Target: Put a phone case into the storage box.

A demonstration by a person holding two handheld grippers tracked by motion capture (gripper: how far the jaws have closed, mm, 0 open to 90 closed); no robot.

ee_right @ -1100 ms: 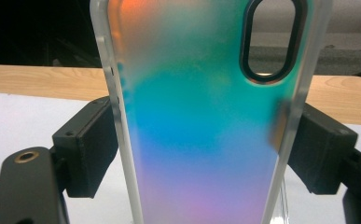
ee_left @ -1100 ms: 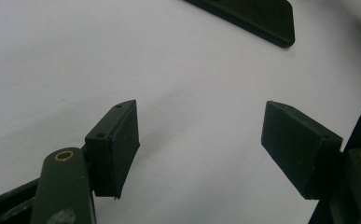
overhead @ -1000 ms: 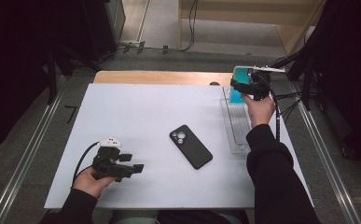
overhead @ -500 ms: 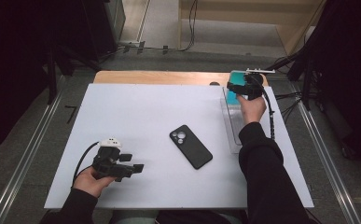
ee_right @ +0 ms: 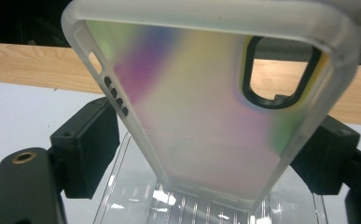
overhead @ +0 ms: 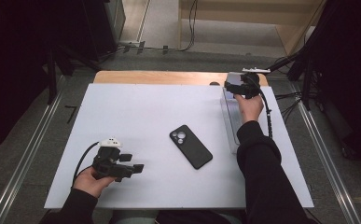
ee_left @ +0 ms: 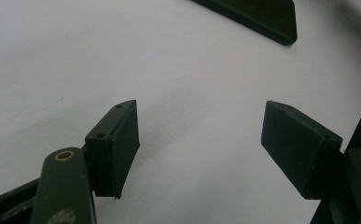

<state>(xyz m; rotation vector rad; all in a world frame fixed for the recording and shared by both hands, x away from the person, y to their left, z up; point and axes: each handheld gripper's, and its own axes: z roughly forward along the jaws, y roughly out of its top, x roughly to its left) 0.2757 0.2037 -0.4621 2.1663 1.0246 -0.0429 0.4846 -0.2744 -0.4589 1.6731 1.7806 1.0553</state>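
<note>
The right gripper holds a frosted case upright between its jaws, over the far end of the clear tray. The phone lies left of the tray. The left gripper rests farther left, jaws wide, nothing between them.

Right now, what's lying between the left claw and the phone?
Nothing: in the high view, bare white table separates the left claw from the phone.
</note>
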